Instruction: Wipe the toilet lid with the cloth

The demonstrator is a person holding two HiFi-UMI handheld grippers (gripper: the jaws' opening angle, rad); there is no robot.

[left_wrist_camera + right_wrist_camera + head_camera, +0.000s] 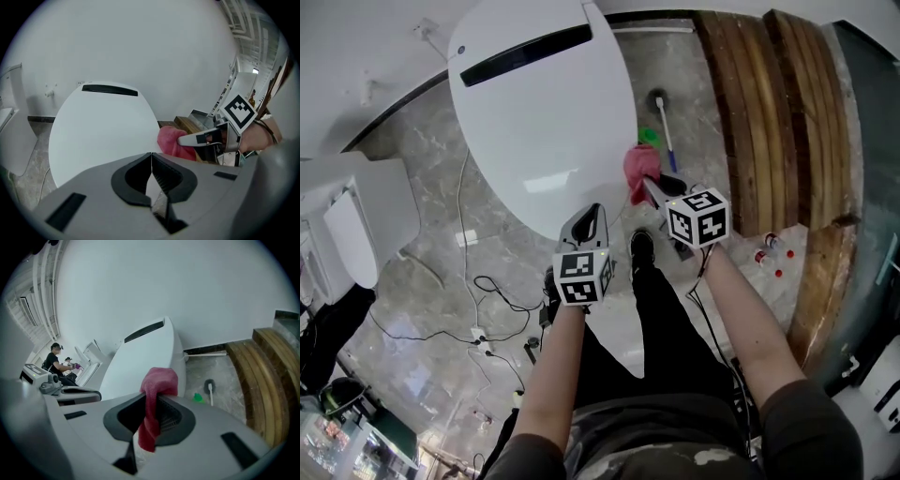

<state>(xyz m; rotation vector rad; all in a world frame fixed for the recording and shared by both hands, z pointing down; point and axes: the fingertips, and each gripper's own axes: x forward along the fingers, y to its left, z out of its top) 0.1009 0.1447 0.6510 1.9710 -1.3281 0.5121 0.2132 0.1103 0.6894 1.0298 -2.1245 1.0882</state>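
Clearly, the right gripper [649,187] is clamped on the pink cloth [639,167]. In the right gripper view its jaws pinch the fabric [157,385] between them, with one bunch bulging above the pads and a tail hanging below. In the head view the cloth sits at about 4 o'clock on the white toilet lid [544,112], just beside the rim. Whether it touches the lid cannot be told.

The left gripper [592,214] is clenched on nothing. In its own view the jaws meet in a thin line [151,161] with no object between them. It points toward the lid's near edge at about 6 o'clock. From that camera the lid [103,126] fills the middle, and the cloth [171,140] shows at its 4 o'clock side in the other gripper's jaws.

The lid is closed, with a dark bar [525,56] near its far end at 11 o'clock. On the marble floor [441,187] at 3 o'clock from the lid lies a brush [659,101] with a green object [649,137] beside its handle. Wooden steps [769,122] run further out at 3 o'clock. Loose cables [478,281] trail across the floor at 7 o'clock.
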